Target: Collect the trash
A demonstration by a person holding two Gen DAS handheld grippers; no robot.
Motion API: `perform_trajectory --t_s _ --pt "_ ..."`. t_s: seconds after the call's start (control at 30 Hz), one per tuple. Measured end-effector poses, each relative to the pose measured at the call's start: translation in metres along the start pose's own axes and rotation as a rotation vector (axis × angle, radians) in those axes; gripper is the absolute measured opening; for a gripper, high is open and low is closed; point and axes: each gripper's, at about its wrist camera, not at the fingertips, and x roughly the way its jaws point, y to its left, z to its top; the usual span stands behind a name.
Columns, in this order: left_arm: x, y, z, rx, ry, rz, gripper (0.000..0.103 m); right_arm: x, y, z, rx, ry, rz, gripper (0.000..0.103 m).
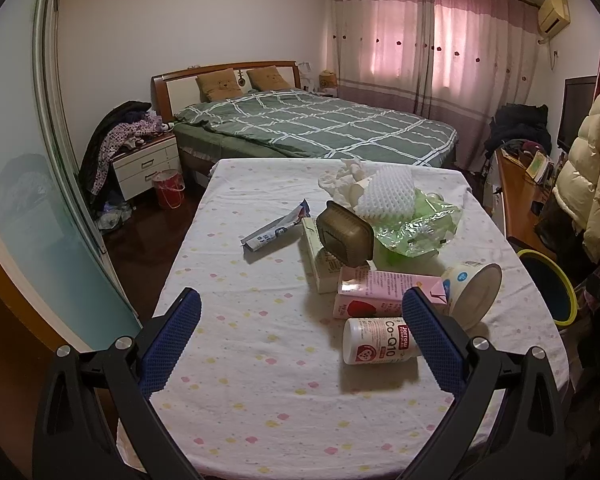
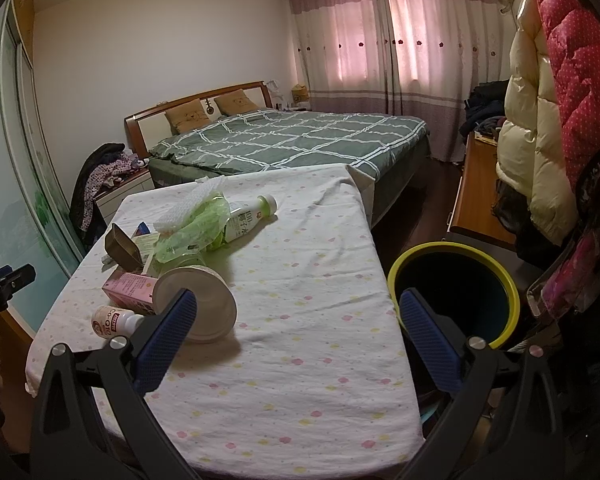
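Note:
Trash lies on a table under a flowered cloth. A white Co-Q10 bottle lies on its side by a pink carton and a tipped white tub. Behind them are a brown plastic box, a green bag, white foam netting and a torn wrapper. My left gripper is open above the cloth, its right finger close to the Co-Q10 bottle. My right gripper is open too, its left finger in front of the tub. A drink bottle lies further back.
A dark bin with a yellow-green rim stands on the floor by the table's right edge. Beyond the table are a bed, a nightstand with a red bucket, a wooden desk and hanging coats.

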Motion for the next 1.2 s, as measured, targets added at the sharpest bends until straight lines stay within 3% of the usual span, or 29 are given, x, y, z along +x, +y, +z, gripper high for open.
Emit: perform_trajectory --t_s 1.2 --pt "0.0083 -0.0022 -0.0015 0.006 0.013 -0.007 0.099 0.0060 -0.0055 -0.0019 0.004 0.005 0.004 0.097"
